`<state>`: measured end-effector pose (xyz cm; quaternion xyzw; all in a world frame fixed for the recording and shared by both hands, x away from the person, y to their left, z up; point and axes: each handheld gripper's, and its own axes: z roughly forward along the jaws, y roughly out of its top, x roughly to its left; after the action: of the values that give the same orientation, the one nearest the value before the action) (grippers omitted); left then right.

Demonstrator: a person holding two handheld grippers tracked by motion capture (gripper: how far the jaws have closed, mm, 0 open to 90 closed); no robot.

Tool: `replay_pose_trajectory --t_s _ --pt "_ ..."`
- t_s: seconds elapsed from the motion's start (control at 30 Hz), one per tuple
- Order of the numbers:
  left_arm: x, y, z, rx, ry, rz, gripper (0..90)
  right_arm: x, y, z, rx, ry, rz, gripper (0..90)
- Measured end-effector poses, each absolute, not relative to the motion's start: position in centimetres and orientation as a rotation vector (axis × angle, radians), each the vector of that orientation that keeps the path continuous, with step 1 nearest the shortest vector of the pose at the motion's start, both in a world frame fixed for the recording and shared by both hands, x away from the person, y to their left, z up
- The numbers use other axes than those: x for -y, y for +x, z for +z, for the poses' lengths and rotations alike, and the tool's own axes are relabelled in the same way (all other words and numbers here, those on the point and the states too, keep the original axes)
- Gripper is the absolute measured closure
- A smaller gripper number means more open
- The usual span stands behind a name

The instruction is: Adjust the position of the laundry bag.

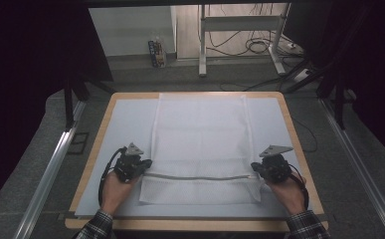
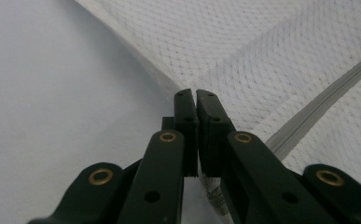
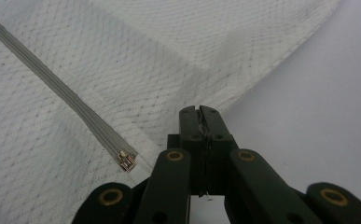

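Two tools grip the white mesh laundry bag (image 1: 200,144) on the desk (image 1: 130,114) — left tool (image 1: 139,166) clamped on its left edge, right tool (image 1: 259,169) on its right, zipper (image 1: 200,177) running crosswise between them — neither hand nearer.

The white mat (image 1: 130,119) is free on both sides of the mesh laundry bag (image 1: 200,134); only the bag's zipper (image 1: 200,177) lies between both grippers.
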<state>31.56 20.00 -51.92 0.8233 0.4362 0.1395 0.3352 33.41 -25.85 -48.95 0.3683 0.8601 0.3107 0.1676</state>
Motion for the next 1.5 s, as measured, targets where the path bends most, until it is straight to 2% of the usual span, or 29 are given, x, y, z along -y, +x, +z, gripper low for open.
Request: replay_pose_trajectory --t_s 0.9,1.03,1.13,1.2,1.23,1.27,1.47,1.5 --pt "-19.8 29.1 -52.4 -1.128 2.184 0.312 86.2 27.0 31.2 -49.4 -2.507 1.066 0.871 87.7" --pt "-19.9 29.1 -52.5 -1.131 2.176 0.328 80.4 26.9 31.2 -49.5 -2.51 1.055 0.866 86.8" --pt "-19.9 29.1 -52.4 -1.13 2.163 0.353 75.4 26.9 31.3 -49.5 -2.5 1.054 0.862 80.7" --pt "-20.0 29.0 -52.4 -1.135 2.142 0.38 66.7 26.9 31.3 -49.5 -2.493 1.069 0.861 73.3" --pt "-20.0 29.0 -52.4 -1.135 2.142 0.38 62.6 26.9 31.3 -49.5 -2.493 1.069 0.861 73.3" --pt "-20.0 29.0 -52.4 -1.136 2.138 0.388 62.6 26.8 31.3 -49.5 -2.491 1.07 0.864 70.1" --pt "-20.0 28.8 -52.4 -1.152 2.117 0.43 42.2 27.0 31.2 -49.5 -2.468 1.067 0.888 49.0" --pt "-20.1 28.7 -52.3 -1.153 2.101 0.434 35.8 27.1 31.2 -49.5 -2.459 1.064 0.902 42.7"
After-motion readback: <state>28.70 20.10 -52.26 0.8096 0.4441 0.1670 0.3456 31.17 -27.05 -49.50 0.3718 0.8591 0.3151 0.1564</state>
